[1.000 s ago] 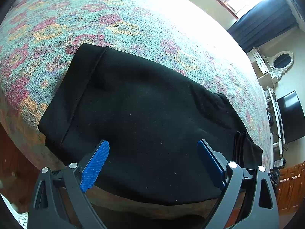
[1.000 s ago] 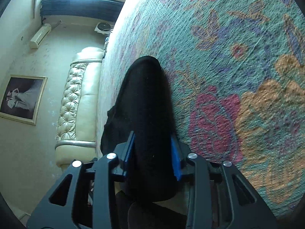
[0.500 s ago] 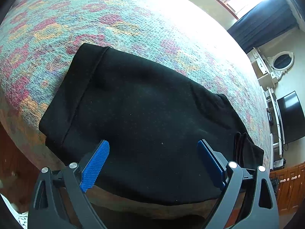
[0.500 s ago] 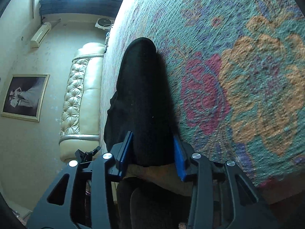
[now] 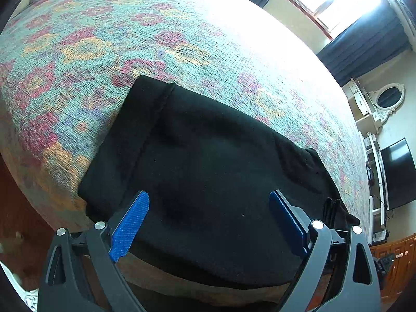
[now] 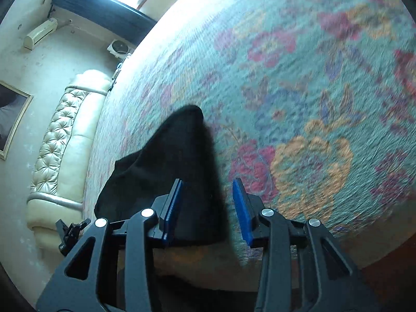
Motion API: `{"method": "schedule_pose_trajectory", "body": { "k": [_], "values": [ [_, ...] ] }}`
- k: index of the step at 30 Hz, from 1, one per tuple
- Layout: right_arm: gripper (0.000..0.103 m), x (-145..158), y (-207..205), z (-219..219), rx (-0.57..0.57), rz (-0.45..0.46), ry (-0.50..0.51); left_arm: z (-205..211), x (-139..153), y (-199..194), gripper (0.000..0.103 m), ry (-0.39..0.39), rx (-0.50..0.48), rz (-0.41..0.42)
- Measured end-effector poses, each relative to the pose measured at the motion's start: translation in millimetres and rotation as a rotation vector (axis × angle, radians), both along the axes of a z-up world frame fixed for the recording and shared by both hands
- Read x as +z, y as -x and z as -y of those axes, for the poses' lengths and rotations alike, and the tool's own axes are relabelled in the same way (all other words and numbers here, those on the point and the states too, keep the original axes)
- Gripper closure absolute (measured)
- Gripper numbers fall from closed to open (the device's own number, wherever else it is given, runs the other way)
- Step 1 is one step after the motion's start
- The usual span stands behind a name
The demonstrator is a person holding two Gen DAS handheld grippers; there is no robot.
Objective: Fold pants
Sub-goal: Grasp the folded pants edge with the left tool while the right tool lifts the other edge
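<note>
The black pants (image 5: 213,171) lie folded in a flat rectangle near the front edge of the flowered bedspread (image 5: 130,39). My left gripper (image 5: 209,218) is open, its blue pads wide apart just above the near part of the pants, holding nothing. In the right wrist view one end of the pants (image 6: 171,171) lies on the bedspread (image 6: 325,91). My right gripper (image 6: 206,208) is open around that end, and the cloth lies loose between the pads (image 6: 241,208).
A cream tufted headboard (image 6: 59,150) runs along the far side. A window with dark curtains (image 5: 364,41), a TV (image 5: 397,174) and wooden cabinets (image 5: 390,257) stand to the right. The bed's front edge drops to a wooden floor (image 5: 15,208).
My right gripper was shut on the end of the pants and has opened, letting the cloth rest on the bed. The left gripper has stayed open and still.
</note>
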State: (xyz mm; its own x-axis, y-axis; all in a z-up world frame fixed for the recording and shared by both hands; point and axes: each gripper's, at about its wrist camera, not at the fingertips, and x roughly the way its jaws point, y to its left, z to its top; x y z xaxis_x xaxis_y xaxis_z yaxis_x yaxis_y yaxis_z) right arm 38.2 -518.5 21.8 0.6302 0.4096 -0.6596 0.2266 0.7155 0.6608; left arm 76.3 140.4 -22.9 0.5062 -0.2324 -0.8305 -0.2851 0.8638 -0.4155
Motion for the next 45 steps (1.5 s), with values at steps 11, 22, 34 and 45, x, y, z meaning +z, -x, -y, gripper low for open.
{"method": "schedule_pose_trajectory", "body": {
  "k": [11, 22, 34, 45],
  "values": [
    [0.064, -21, -47, -176, 0.388, -0.056, -0.352, -60, -20, 11, 0.011, 0.129, 0.138, 0.004],
    [0.054, -36, -62, -235, 0.486, -0.099, -0.364, -75, -30, 13, 0.011, 0.213, 0.107, -0.005],
    [0.035, -12, -58, -242, 0.513, -0.069, -0.403, -117, -39, 15, 0.011, 0.407, -0.029, 0.034],
    [0.031, -27, -58, -255, 0.530, -0.122, -0.429, -105, -55, 14, 0.011, 0.626, -0.253, 0.049]
  ]
}}
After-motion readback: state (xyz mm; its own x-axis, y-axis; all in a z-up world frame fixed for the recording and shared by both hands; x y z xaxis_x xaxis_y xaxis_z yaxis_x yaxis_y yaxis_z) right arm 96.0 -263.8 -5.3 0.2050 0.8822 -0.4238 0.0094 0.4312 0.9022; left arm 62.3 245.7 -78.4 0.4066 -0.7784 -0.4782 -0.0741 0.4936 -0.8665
